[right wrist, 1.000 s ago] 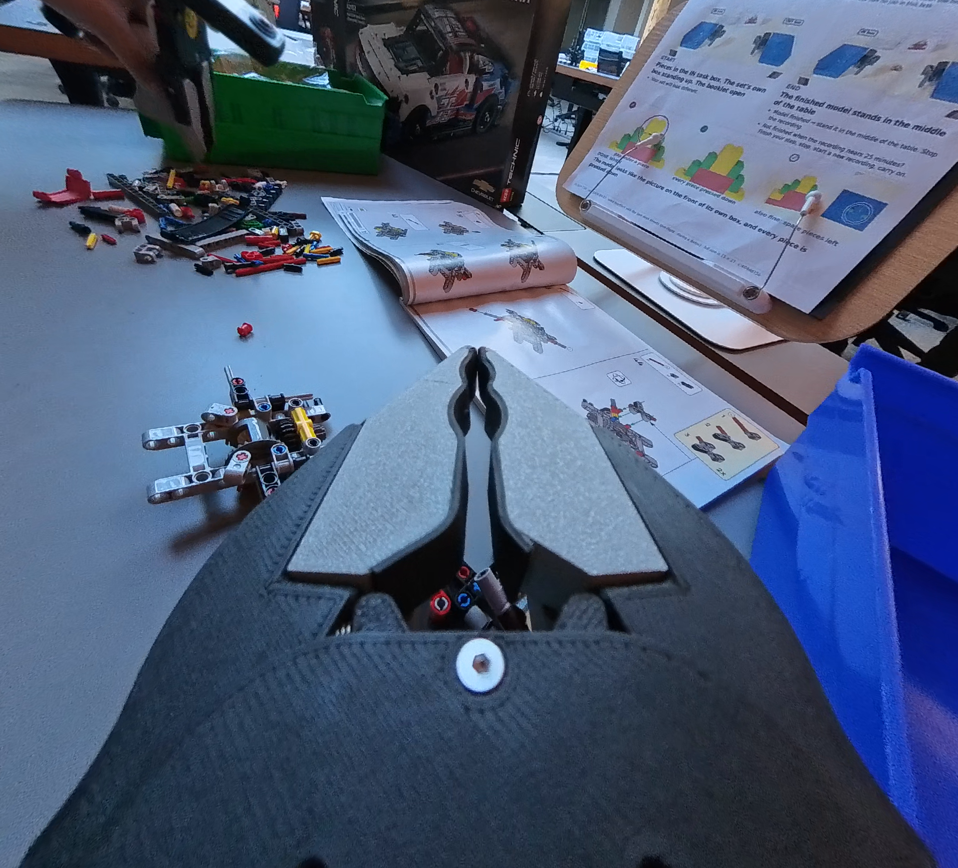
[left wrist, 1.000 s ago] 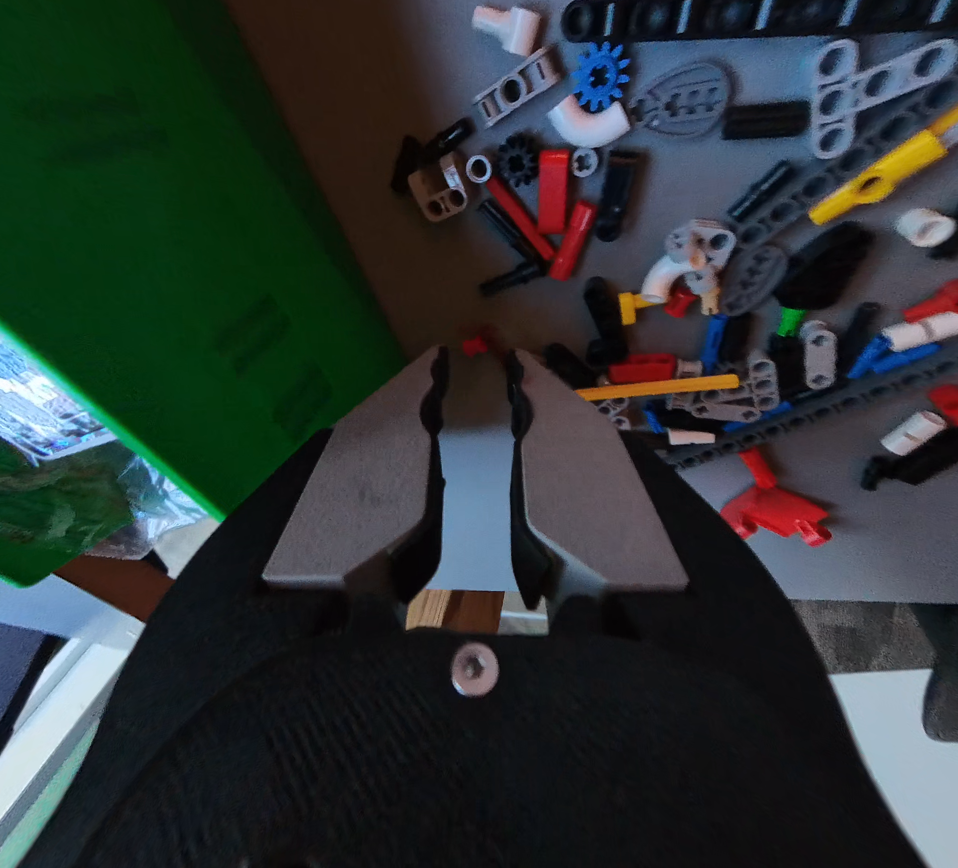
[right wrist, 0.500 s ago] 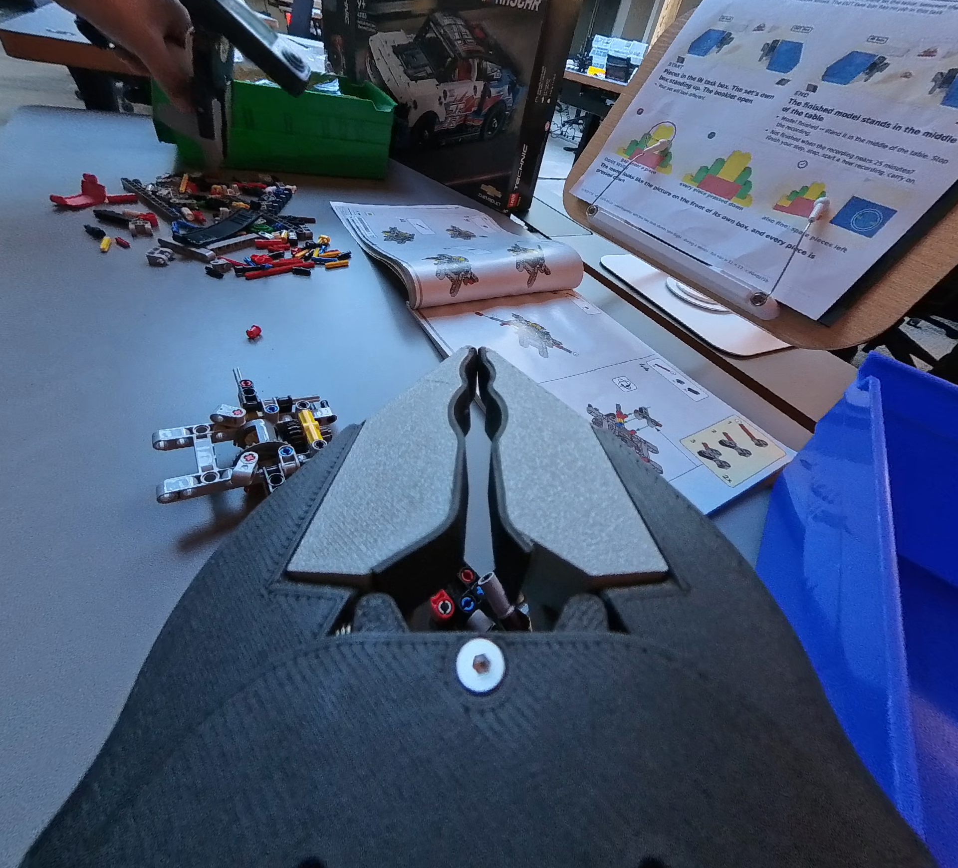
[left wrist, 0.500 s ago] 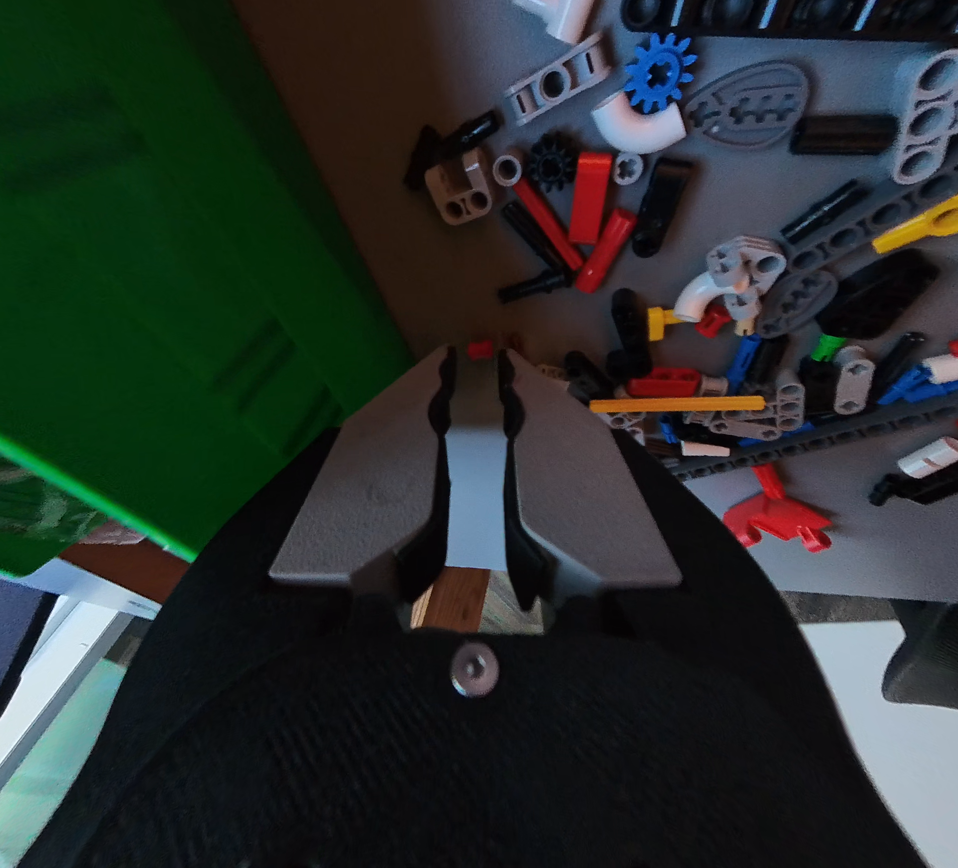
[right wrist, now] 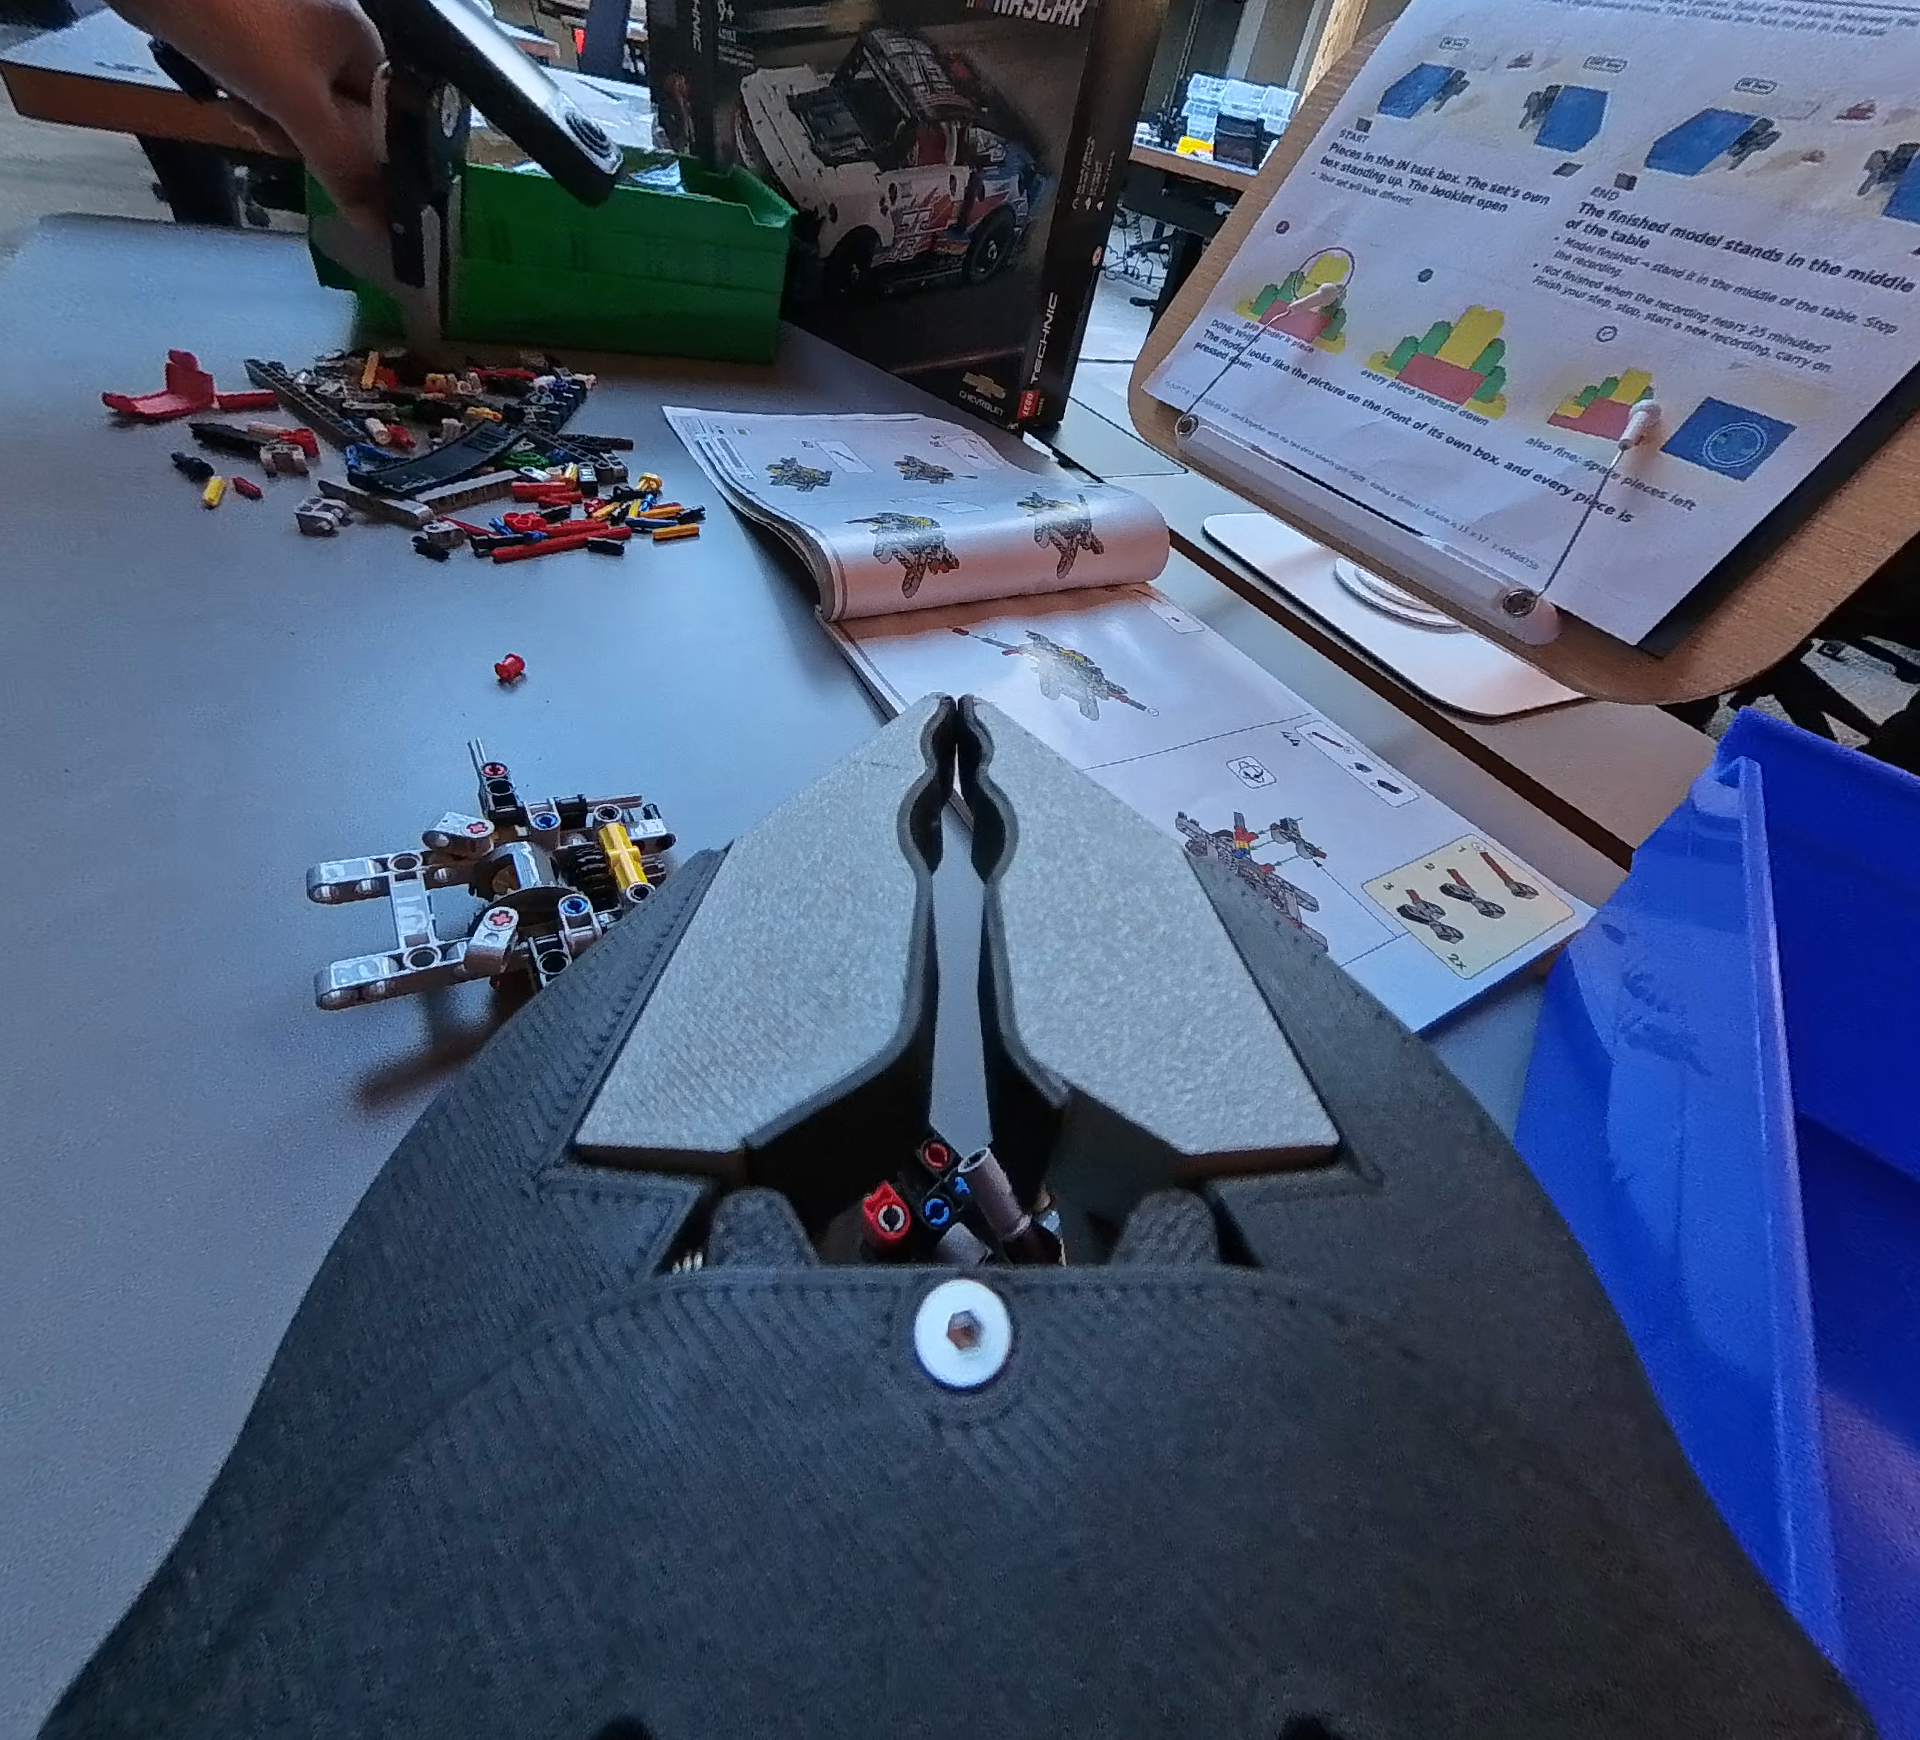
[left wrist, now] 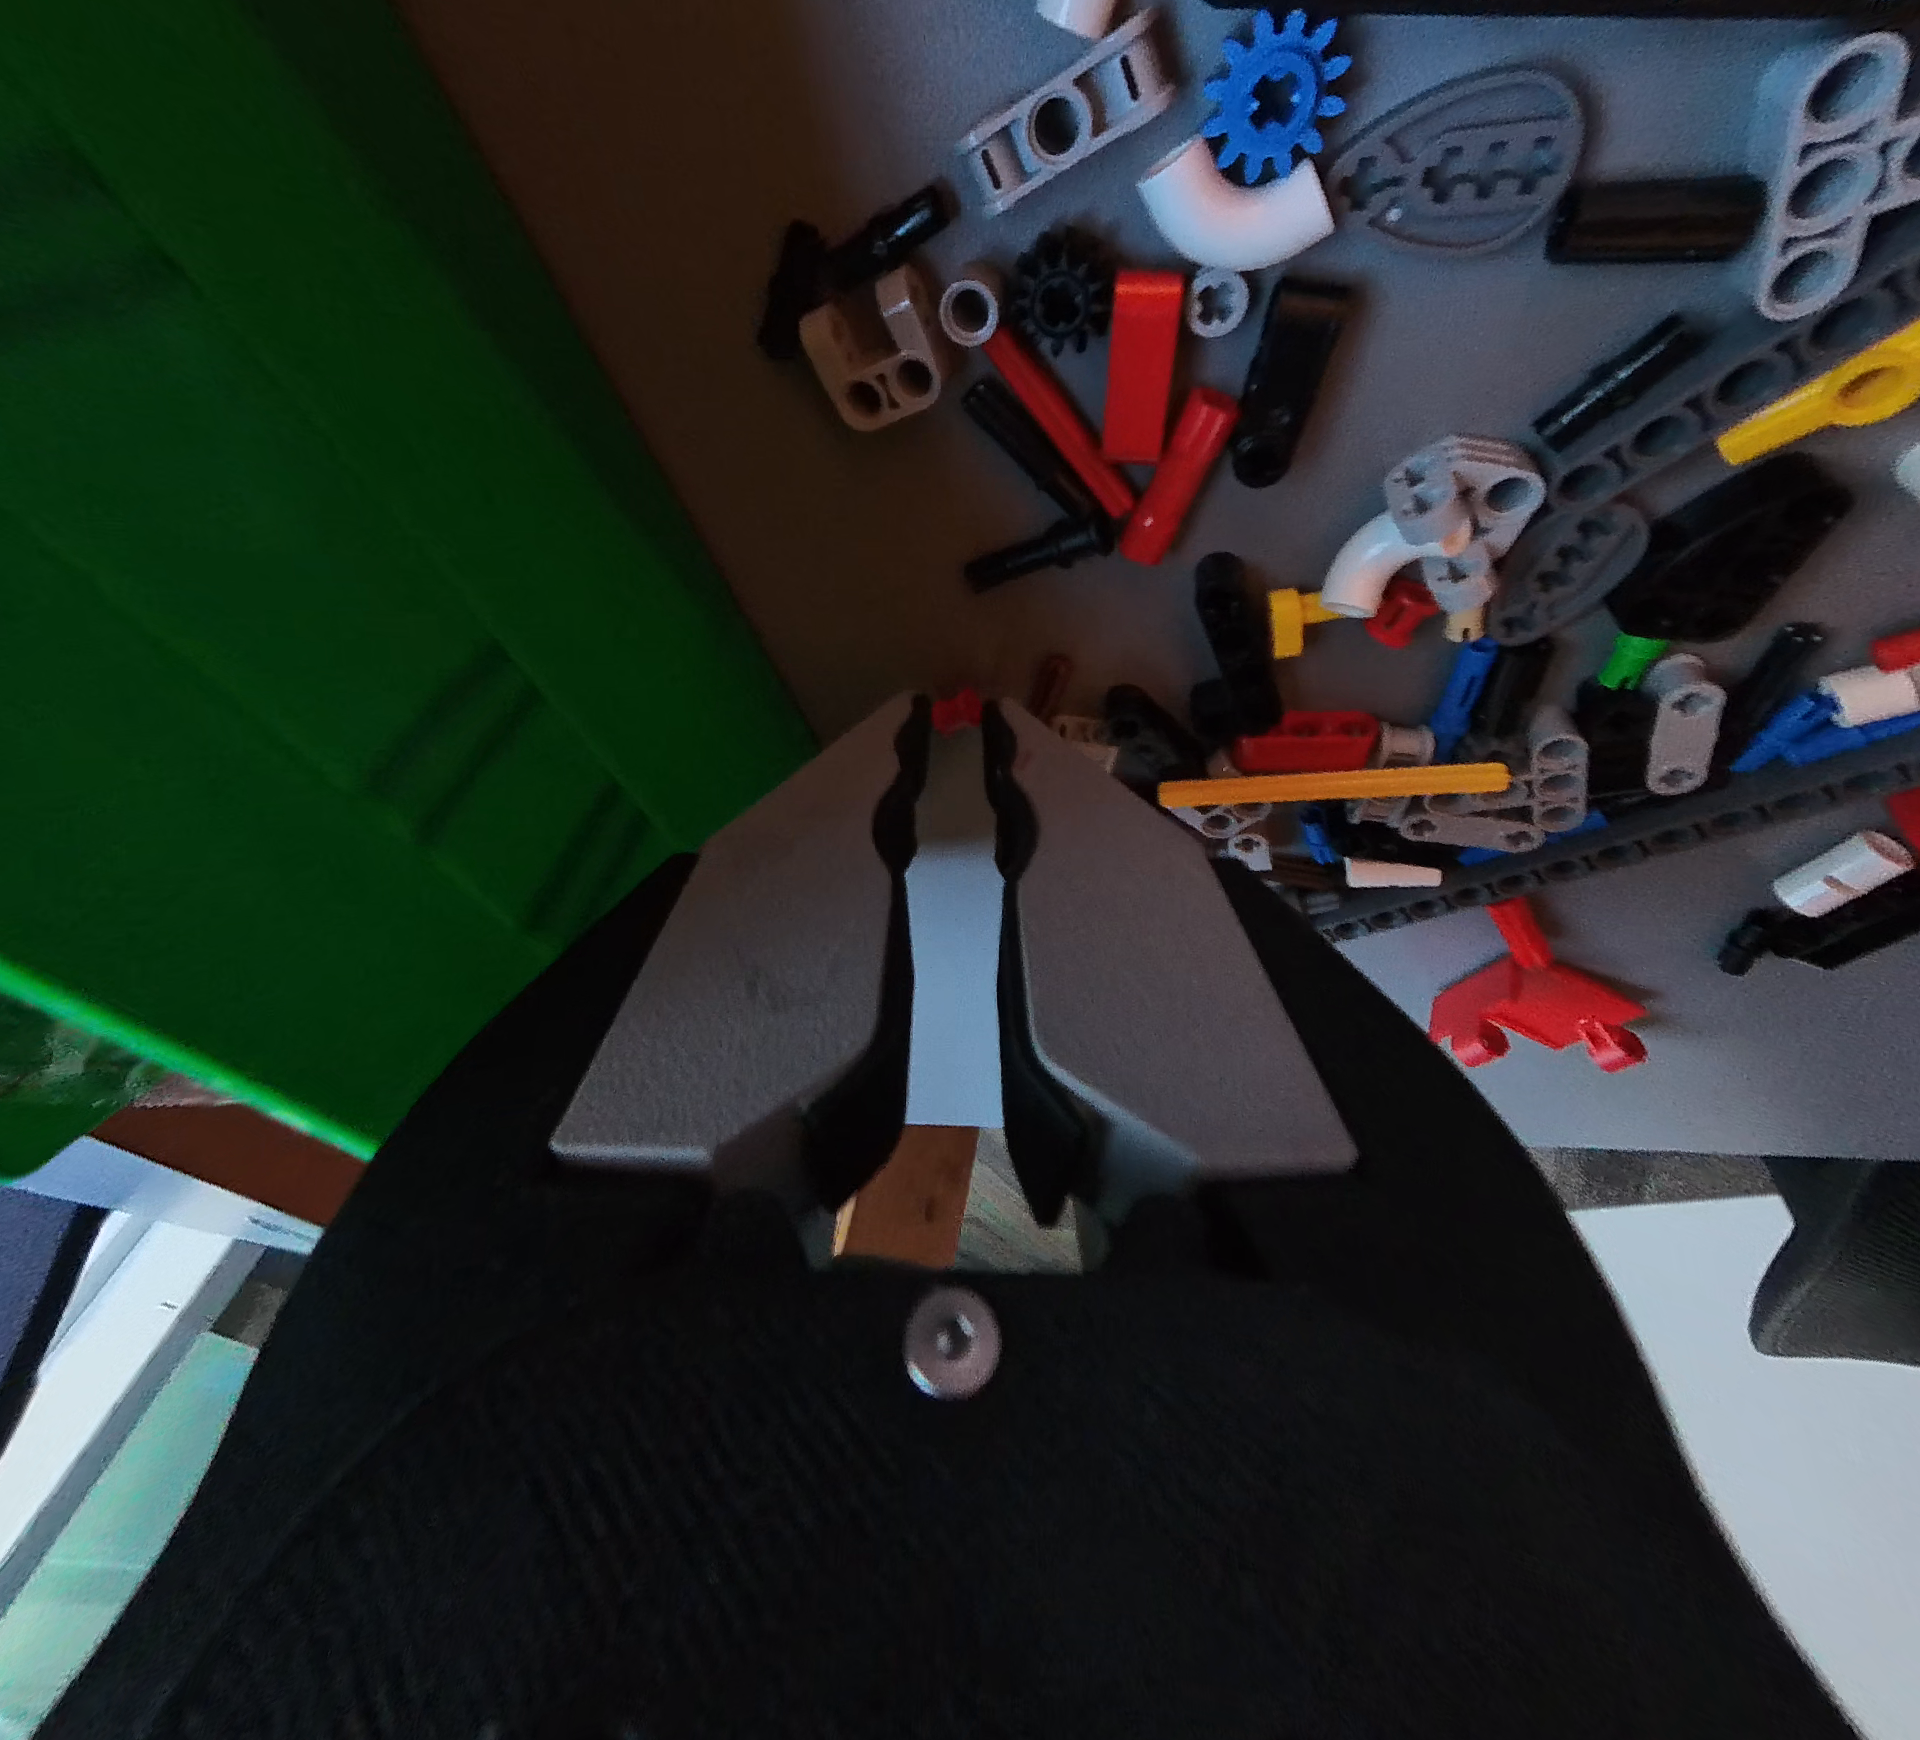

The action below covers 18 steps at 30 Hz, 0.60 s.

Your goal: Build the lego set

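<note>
Grey tabletop [right wrist: 187, 672] in what looks like a workshop, wooden beams overhead and shelves way in the back. Far side has a green bin [right wrist: 623, 267] and a set's box [right wrist: 914, 132] standing up, an open instruction booklet [right wrist: 935, 537] lies in the middle, a paper sheet on a wooden stand [right wrist: 1558, 236] sits to the right, and a blue bin [right wrist: 1714, 1119] is at the near right.

Left gripper [left wrist: 957, 711] is down at the near-left edge of the loose parts pile [left wrist: 1351, 443], right beside the green bin [left wrist: 312, 443]. Jaws are narrow, and a small red piece [left wrist: 954, 710] sits right at the tips between them; looks pinched, though it's blurry there.

Right gripper [right wrist: 956, 714] is closed tip to tip with nothing in it, hovering over the near edge of the booklet. A half-built grey assembly [right wrist: 488, 869] sits just to its left, and a lone red bit [right wrist: 508, 667] lies a little farther out on the table
</note>
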Available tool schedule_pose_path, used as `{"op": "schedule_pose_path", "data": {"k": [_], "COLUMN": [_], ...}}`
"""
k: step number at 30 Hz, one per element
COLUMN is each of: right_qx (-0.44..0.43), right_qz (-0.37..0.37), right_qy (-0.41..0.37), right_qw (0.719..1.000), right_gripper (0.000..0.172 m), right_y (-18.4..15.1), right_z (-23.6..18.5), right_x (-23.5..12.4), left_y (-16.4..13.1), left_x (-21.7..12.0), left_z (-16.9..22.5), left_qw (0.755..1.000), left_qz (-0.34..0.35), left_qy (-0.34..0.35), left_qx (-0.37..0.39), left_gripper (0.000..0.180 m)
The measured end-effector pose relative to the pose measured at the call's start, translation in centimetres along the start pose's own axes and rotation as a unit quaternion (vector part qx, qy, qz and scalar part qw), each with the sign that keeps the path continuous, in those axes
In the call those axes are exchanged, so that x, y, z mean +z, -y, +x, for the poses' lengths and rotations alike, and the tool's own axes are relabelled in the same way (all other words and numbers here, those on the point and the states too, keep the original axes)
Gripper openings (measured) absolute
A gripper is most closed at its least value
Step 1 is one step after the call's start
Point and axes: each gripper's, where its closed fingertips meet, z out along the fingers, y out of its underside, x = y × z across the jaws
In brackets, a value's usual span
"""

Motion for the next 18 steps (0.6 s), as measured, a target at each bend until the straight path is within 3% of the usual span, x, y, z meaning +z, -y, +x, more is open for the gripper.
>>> {"op": "schedule_pose_path", "data": {"k": [5, 9, 14, 18], "right_qx": [0.000, 0.000, -0.001, -0.003], "right_qz": [-0.001, -0.002, -0.002, -0.003], "right_qy": [0.000, 0.001, 0.002, 0.005], "right_qw": [1.000, 1.000, 1.000, 1.000], "right_gripper": [0.000, 0.000, 0.000, 0.000], "right_y": [0.0, -0.1, -0.1, -0.1], "right_z": [0.0, 0.0, 0.0, -0.2], "right_x": [0.0, 0.1, 0.2, 0.2], "left_y": [1.1, 3.3, 7.6, 10.8], "left_x": [-2.6, -7.2, -13.8, -16.0], "left_z": [0.2, 2.4, 13.0, 23.1], "left_qw": [0.999, 0.993, 0.962, 0.924], "left_qz": [0.037, 0.107, 0.216, 0.258], "left_qy": [0.017, 0.016, -0.045, -0.075], "left_qx": [0.014, 0.042, 0.159, 0.271], "left_gripper": [0.008, 0.007, 0.008, 0.007]}}
